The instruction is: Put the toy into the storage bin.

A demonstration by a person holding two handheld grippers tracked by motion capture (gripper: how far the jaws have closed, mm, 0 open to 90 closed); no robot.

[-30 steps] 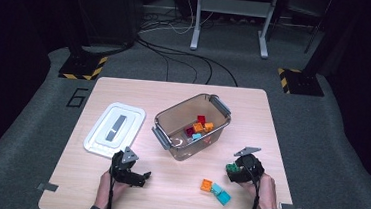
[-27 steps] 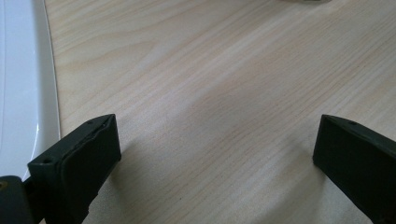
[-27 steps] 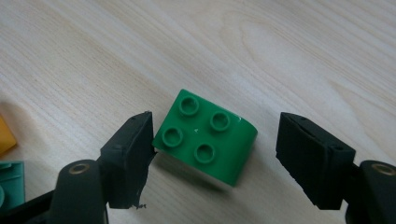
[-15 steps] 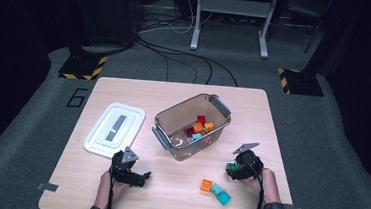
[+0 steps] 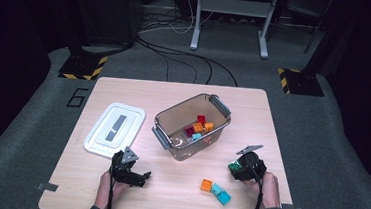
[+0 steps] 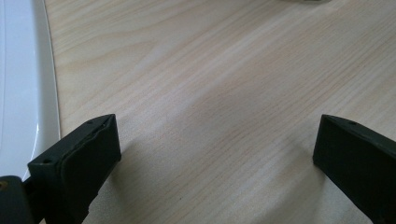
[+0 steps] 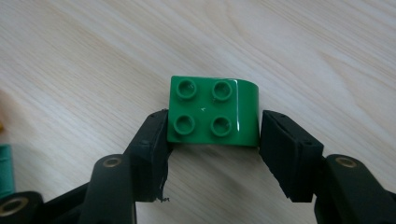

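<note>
At centre frame in the high view a clear bin holds bricks, a white lid lies to its left, and three loose bricks sit at lower centre. The right gripper has just been closing its jaws around a green brick on the table at lower right, both pads at its sides. The left gripper, lower left, stands spread wide over bare wood beside the lid.

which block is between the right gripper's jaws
The green block, with four studs and one rounded edge, sits between the closing jaws of the right gripper. The orange and blue blocks lie loose on the table; the others sit in the bin.
</note>
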